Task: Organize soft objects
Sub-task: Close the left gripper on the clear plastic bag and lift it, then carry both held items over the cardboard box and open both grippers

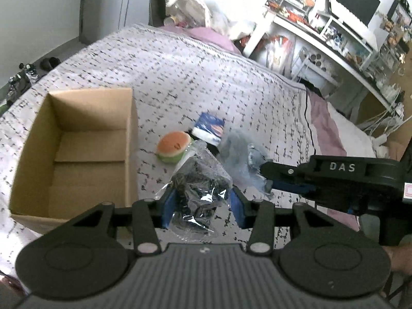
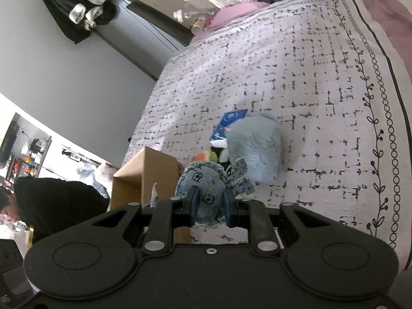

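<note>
My left gripper (image 1: 203, 200) is shut on a clear plastic bag of black fabric (image 1: 199, 180), held just right of the open cardboard box (image 1: 33, 139). A burger plush (image 1: 173, 146), a blue-and-white packet (image 1: 209, 127) and a grey fluffy plush (image 1: 235, 149) lie on the bed beyond. My right gripper (image 2: 209, 206) is shut on a denim stuffed toy (image 2: 206, 185), held above the bed; it shows in the left wrist view (image 1: 267, 177) at the right. The grey plush (image 2: 255, 146), the packet (image 2: 228, 123) and the box (image 2: 152, 172) show in the right wrist view.
The bed (image 1: 206, 77) has a white cover with black marks and a pink sheet edge (image 1: 324, 118). A white desk with shelves (image 1: 334, 38) stands beyond it. A pink pillow and clutter (image 1: 206, 31) lie at the head. A person in black (image 2: 51, 200) is at left.
</note>
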### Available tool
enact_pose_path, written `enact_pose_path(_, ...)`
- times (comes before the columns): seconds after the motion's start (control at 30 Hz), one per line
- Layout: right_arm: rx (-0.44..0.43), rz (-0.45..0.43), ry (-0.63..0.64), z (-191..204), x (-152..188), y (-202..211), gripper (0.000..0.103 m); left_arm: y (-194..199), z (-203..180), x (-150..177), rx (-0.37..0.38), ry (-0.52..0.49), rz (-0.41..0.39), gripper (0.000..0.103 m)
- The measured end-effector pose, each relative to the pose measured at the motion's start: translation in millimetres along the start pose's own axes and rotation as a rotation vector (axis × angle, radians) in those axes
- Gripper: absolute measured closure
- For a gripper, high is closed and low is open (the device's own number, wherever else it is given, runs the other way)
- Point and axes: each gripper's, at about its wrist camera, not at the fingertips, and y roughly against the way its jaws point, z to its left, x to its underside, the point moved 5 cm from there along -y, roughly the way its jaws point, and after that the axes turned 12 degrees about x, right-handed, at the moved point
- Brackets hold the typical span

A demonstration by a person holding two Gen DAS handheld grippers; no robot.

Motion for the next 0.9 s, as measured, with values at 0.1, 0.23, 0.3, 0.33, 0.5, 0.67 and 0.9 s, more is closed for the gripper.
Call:
enact_pose_path(0.1,-0.002,-0.021,0.003,8,-1,6,0.083,10,6,-3,-0.001,0.010,-0.018,0.058)
enact_pose_path(0.23,-0.005,-0.049,0.001,18,-4,14,0.083,21,14,-8,0.003,0.019,-0.036,0.058)
enact_pose_path(0.3,0.000,-0.060,0.002,23,-6,17,0.083,27,18,-9,0.007,0.024,-0.048,0.058)
enact_pose_path(0.33,0.001,-0.065,0.006,26,-6,18,0.083,30,21,-10,0.008,0.027,-0.057,0.058)
enact_pose_path(0.5,0.000,-0.084,0.030,46,-6,21,0.083,46,36,-16,0.017,0.048,-0.093,0.058)
enact_pose_path(0.67,-0.015,-0.080,0.040,66,-1,15,0.083,55,54,-21,0.011,0.071,-0.108,0.058)
enact_pose_path(0.9,-0.030,-0.055,0.068,95,7,2,0.083,64,84,-26,-0.010,0.113,-0.126,0.058)
